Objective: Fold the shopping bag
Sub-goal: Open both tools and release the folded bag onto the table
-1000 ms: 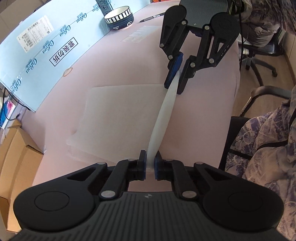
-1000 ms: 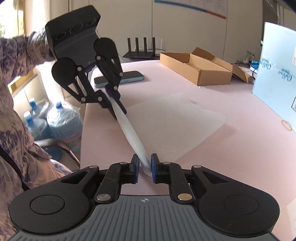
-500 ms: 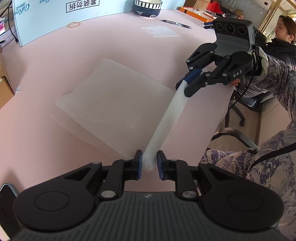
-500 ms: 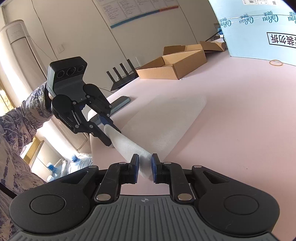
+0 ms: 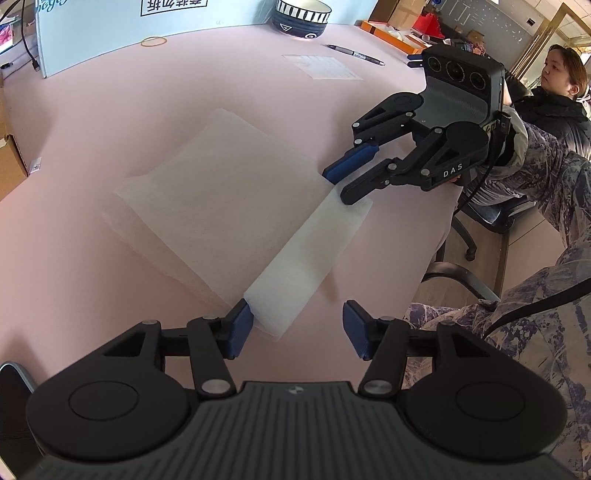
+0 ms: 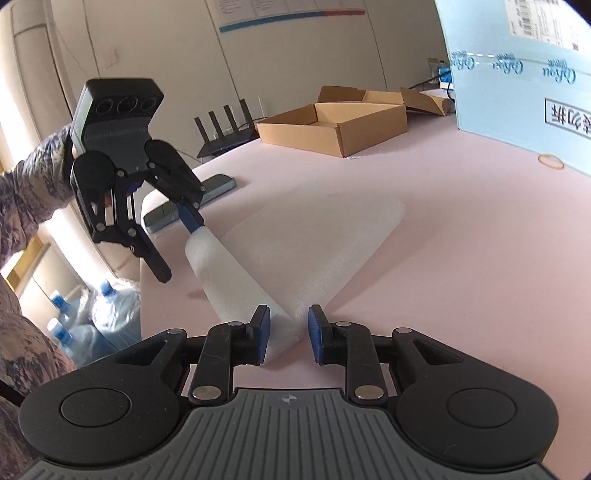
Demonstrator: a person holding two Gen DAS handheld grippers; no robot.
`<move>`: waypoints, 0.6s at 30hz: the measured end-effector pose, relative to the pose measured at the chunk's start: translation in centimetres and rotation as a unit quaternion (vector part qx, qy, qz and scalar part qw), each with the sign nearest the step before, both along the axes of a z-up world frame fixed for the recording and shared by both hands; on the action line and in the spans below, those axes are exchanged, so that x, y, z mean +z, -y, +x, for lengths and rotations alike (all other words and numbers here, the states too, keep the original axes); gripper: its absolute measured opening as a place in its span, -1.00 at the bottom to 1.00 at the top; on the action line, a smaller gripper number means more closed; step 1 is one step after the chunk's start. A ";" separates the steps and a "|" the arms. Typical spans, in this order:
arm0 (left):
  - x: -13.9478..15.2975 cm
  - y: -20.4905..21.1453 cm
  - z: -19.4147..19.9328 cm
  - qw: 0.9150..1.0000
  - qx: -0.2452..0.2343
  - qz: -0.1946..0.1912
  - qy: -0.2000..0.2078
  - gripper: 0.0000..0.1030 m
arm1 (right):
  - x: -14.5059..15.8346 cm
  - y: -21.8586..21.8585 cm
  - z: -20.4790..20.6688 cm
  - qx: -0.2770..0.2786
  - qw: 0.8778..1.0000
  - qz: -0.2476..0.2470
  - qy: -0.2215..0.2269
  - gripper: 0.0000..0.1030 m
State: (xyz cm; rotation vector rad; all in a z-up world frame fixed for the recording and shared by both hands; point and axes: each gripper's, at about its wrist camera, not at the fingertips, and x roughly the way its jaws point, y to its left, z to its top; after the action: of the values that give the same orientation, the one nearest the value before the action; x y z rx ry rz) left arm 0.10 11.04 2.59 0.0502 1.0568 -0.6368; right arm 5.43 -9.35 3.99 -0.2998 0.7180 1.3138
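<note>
The white shopping bag [image 5: 221, 192] lies flat on the pink table [image 5: 92, 110], with a folded strip [image 5: 314, 251] along its near edge. My left gripper [image 5: 298, 330] is over one end of the strip. Its jaws are opening: one pad touches the strip's edge, the other stands well clear. The right gripper [image 5: 341, 186] is at the strip's far end. In the right wrist view the bag [image 6: 332, 240] spreads ahead, and the strip's end [image 6: 284, 325] lies loose between the pads of the right gripper [image 6: 289, 332], which is opening too. The left gripper [image 6: 177, 247] shows wide apart there.
A blue board [image 5: 92, 22], a striped bowl [image 5: 301, 16], a pen [image 5: 354, 53], a paper sheet [image 5: 321, 66] and a rubber band [image 5: 153, 41] are at the back. A cardboard box [image 6: 332, 125], a phone [image 6: 218, 188] and a router [image 6: 225, 129] lie beyond. A seated person [image 5: 554, 103] and chairs are past the table's edge.
Both grippers have opened and let go of the strip. It was pinched narrow and raised between them; now it lies spread flat on the table. The left gripper has rolled.
</note>
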 end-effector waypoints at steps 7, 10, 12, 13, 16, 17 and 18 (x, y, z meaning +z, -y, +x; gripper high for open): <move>4.6 0.2 -3.7 0.989 0.074 -0.004 0.127 -0.16 | -0.5 -0.2 -0.5 -0.005 1.000 -0.010 0.025 -0.50; 6.4 1.4 -6.0 0.978 0.074 -0.017 0.193 -0.33 | -0.6 -0.4 -0.8 -0.009 0.999 -0.016 0.048 -0.32; 6.1 2.5 -6.4 0.976 0.062 -0.014 0.209 -0.40 | -0.6 -0.6 -1.1 -0.018 0.998 -0.023 0.064 -0.16; 5.9 3.0 -6.6 0.975 0.056 -0.011 0.216 -0.41 | -0.6 -0.6 -1.2 -0.025 0.997 -0.027 0.070 -0.07; 4.1 4.6 -6.2 0.975 0.040 0.026 0.215 -0.41 | -0.6 -0.8 -1.4 -0.036 0.996 -0.033 0.077 -0.06; 3.5 5.1 -6.0 0.976 0.035 0.039 0.214 -0.41 | -0.6 -0.8 -1.5 -0.037 0.995 -0.035 0.084 -0.05; 2.5 5.3 -5.4 0.977 0.031 0.049 0.205 -0.41 | -0.6 -0.9 -1.8 -0.038 0.994 -0.037 0.091 -0.05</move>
State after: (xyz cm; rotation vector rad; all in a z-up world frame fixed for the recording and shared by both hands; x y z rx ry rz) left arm -5.25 5.72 5.08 0.2241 0.6871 -0.4896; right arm 3.67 -8.42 3.39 -0.4422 0.6178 1.1721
